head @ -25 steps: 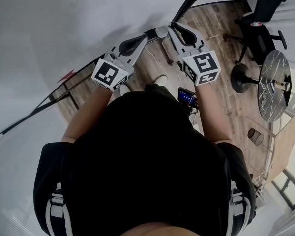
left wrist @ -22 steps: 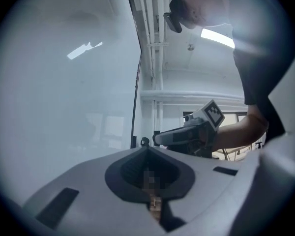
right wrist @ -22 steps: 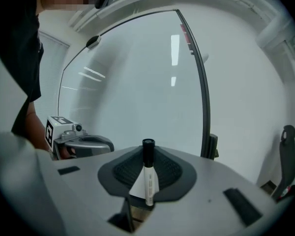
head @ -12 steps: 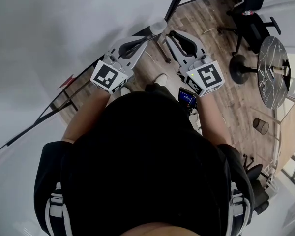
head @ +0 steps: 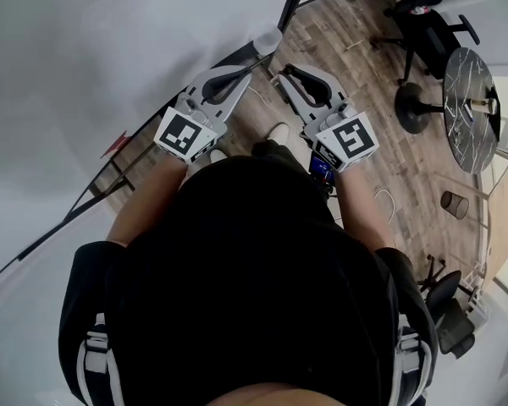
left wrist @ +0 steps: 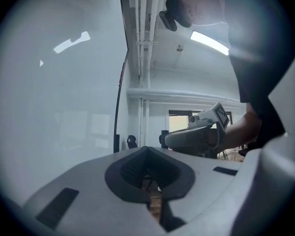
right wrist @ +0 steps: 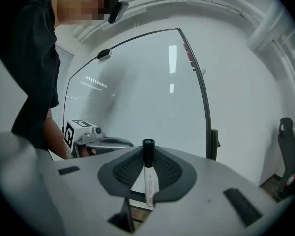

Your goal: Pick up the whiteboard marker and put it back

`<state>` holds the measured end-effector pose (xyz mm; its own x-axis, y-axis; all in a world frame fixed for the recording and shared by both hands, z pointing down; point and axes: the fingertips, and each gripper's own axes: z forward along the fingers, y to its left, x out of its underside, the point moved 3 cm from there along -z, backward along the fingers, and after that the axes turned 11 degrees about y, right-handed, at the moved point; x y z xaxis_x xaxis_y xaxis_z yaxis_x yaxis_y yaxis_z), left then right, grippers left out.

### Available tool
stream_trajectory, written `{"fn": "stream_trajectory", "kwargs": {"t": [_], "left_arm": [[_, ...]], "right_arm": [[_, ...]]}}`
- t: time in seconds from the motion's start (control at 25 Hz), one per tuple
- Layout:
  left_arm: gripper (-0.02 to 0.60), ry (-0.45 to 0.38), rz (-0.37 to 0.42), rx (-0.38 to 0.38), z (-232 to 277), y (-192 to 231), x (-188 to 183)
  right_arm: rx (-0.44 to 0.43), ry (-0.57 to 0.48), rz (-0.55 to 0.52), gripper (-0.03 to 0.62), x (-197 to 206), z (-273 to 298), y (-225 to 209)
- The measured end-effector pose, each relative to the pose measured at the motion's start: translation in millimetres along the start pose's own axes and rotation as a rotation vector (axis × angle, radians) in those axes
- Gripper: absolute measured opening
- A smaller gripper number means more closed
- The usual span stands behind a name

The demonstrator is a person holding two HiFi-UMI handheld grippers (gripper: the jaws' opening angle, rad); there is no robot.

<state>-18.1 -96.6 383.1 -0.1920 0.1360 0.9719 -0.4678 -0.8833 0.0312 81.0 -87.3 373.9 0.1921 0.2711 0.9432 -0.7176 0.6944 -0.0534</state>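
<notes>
Black short-sleeved shirt (head: pixel 254 303); grey left hand-held gripper (head: pixel 256 60), right hand-held gripper (head: pixel 282 74).

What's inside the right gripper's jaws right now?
A whiteboard marker, clamped upright in the right gripper: black cap up, white barrel below. Any part of the barrel below the pads is covered.

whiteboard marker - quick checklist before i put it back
1. Whiteboard marker clamped between the right gripper fingers: ok.
2. Black cap on, pointing away from the gripper: ok.
3. Marker seated straight in the grip: ok, it runs along the fingers.
4. Left gripper empty, fingers together, held beside the right one: ok.
5. Whiteboard ahead, not touching the marker: ok.
6. Ledge or tray to set the marker on: cannot tell, none clearly shows.
</notes>
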Motion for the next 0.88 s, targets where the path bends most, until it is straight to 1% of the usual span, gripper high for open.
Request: {"fn": "stream_trajectory", "kwargs": {"t": [0.12, 0.28, 0.44, 0.72, 0.88], "left_arm": [[0.003, 0.005, 0.006, 0.011, 1.0, -3.9, 1.1], [0.003, 0.01, 0.006, 0.033, -0.6, -9.1, -3.1], [0.003, 0.003, -0.009, 0.041, -0.7, -11.4, -10.2], [0.003, -0.004, -0.007, 0.046, -1.9, -13.2, -17.4], [0.003, 0.005, -0.003, 0.045, -1.3, -13.8, -16.3]], "right_arm": [[-0.001, 0.006, 0.009, 0.061, 4.8, -3.2, 2.5], [-0.019, -0.012, 0.033, 0.062, -0.5, -10.0, 7.7], [-0.03, -0.023, 0.019, 0.063, -7.4, -14.5, 10.4], [-0.034, -0.042, -0.007, 0.063, -19.1, -18.7, 14.2], [-0.031, -0.044, -0.001, 0.063, -21.2, -19.1, 13.7]]}}
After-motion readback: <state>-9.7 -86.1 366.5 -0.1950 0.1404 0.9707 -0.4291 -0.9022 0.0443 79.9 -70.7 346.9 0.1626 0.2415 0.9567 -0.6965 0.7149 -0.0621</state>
